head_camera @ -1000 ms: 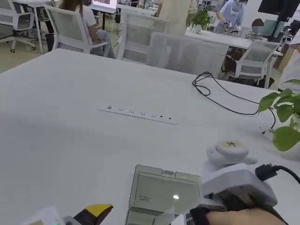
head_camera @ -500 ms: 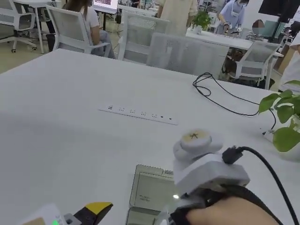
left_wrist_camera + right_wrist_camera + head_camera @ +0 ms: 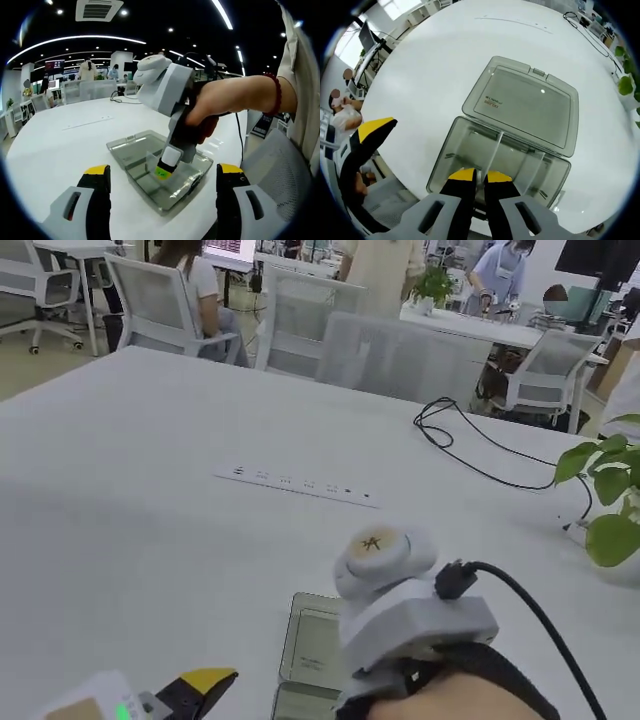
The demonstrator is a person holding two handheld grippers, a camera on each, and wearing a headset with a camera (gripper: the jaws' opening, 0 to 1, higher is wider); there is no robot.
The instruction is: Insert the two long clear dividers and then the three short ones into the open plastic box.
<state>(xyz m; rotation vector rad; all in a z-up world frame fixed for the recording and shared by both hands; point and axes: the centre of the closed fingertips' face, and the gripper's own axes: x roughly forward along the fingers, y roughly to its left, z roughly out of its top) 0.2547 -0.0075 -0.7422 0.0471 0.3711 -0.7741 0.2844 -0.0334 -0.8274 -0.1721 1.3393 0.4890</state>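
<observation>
The left gripper [image 3: 163, 170] hangs released at the left, its 2 yellow-tipped jaws spread wide over the white table [image 3: 150, 520]. Just ahead of it lies the open plastic box [image 3: 443, 155], clear with a grey tint, its lid [image 3: 525, 100] folded flat on the table behind the base. The right gripper [image 3: 480, 176], held by a hand [image 3: 215, 102], reaches down into the base with its jaws clenched on 1 clear divider [image 3: 492, 150]. The divider stands upright across the base; I cannot tell whether it is a long one or a short one. Farther back on the table lies a white power strip [image 3: 300, 485], then a looped black cable [image 3: 480, 455], and at the right edge a green plant [image 3: 610, 505].
</observation>
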